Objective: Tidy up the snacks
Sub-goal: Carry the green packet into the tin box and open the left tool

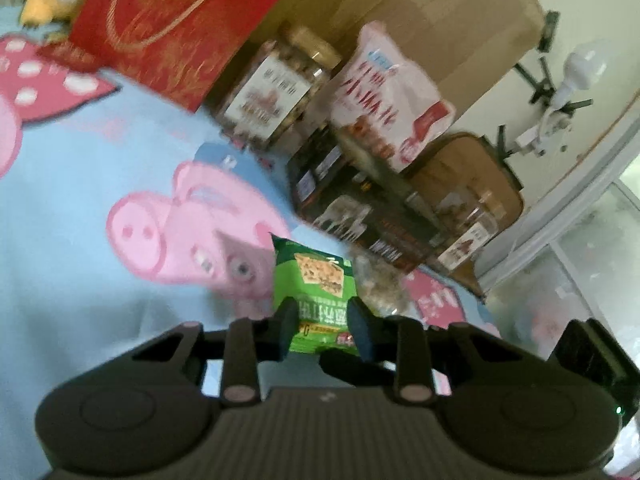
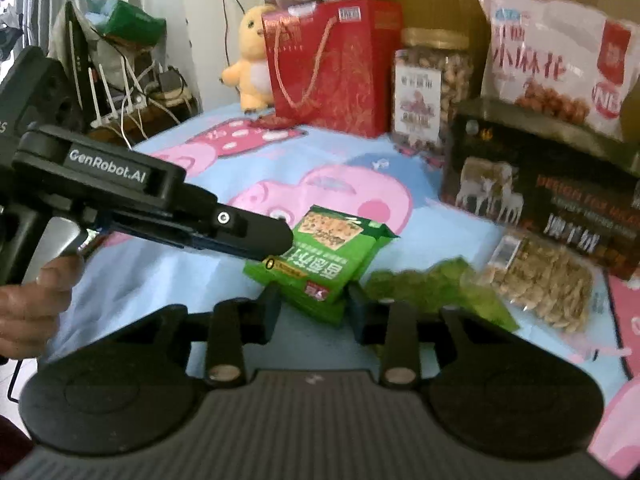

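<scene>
My left gripper point(image 1: 323, 326) is shut on a green snack packet point(image 1: 316, 284) and holds it tilted above the blue cartoon bedsheet point(image 1: 80, 264). In the right wrist view the left gripper point(image 2: 276, 242) comes in from the left, clamped on the upper edge of that green packet point(image 2: 324, 252). The packet's lower end lies between the fingers of my right gripper point(image 2: 314, 306), whose jaws stand apart around it. A second green packet seems to lie under it. A green bag of snacks point(image 2: 432, 288) and a clear bag of seeds point(image 2: 548, 280) lie to the right.
Along the back stand a red gift bag point(image 2: 336, 64), a clear nut jar point(image 2: 432, 88), a dark box point(image 2: 540, 196) with a white-and-red snack bag point(image 2: 560, 64) on top, and a cardboard box. A yellow plush point(image 2: 252, 60) sits at the left rear.
</scene>
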A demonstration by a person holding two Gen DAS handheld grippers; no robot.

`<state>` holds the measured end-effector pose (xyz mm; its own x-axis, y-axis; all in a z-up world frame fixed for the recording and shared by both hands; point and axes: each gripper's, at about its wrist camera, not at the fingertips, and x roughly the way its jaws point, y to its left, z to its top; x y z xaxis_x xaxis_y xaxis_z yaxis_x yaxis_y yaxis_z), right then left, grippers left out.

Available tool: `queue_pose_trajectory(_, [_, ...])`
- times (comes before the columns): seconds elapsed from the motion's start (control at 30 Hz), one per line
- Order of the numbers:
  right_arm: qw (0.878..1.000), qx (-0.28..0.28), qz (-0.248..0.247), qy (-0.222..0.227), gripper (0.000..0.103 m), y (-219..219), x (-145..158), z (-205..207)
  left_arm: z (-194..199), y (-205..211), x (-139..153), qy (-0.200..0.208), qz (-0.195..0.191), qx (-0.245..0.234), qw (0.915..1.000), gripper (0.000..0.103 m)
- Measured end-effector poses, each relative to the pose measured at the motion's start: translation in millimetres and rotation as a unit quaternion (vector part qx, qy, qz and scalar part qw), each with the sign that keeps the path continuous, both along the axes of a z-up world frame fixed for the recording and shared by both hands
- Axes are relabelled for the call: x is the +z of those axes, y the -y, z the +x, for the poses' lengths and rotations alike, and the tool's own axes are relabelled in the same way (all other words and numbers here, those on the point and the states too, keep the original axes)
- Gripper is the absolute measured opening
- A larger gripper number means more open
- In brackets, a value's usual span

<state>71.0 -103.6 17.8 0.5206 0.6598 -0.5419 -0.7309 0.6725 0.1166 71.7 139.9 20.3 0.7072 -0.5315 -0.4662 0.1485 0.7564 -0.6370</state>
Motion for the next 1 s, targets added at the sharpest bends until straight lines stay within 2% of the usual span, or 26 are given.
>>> queue_pose_trajectory(0.2, [0.999, -0.024, 0.013, 0.046, 0.036, 10, 18, 10, 35, 23, 33, 0.026, 0.036, -0.018, 0.9988, 0.028])
queue_pose_trajectory(0.33, [0.996, -0.05, 0.024, 0.068, 0.033, 23, 38, 37, 75, 44, 58, 0.05, 0.052, -0.029, 0.9969, 0.028])
queue_pose_trajectory(0.47, [0.992, -0.085, 0.04, 0.079, 0.033, 39, 58, 77, 125, 63, 70, 0.054, 0.055, -0.04, 0.9963, 0.028])
queue_pose_trajectory(0.6, [0.99, -0.111, 0.046, 0.078, 0.032, 47, 64, 115, 164, 76, 65, 0.04, 0.062, -0.037, 0.9966, 0.028])
queue_pose_trajectory(0.77, [0.99, -0.128, 0.054, 0.036, 0.03, 49, 50, 157, 197, 81, 45, 0.009, 0.063, -0.026, 0.9977, 0.027])
queue_pose_trajectory(0.87, [0.989, -0.137, 0.051, 0.013, 0.031, 47, 38, 171, 204, 81, 39, 0.007, 0.065, -0.017, 0.9977, 0.027])
queue_pose_trajectory(1.0, [0.985, -0.162, 0.061, 0.008, 0.033, 49, 30, 173, 200, 81, 43, 0.01, 0.056, -0.021, 0.9982, 0.028])
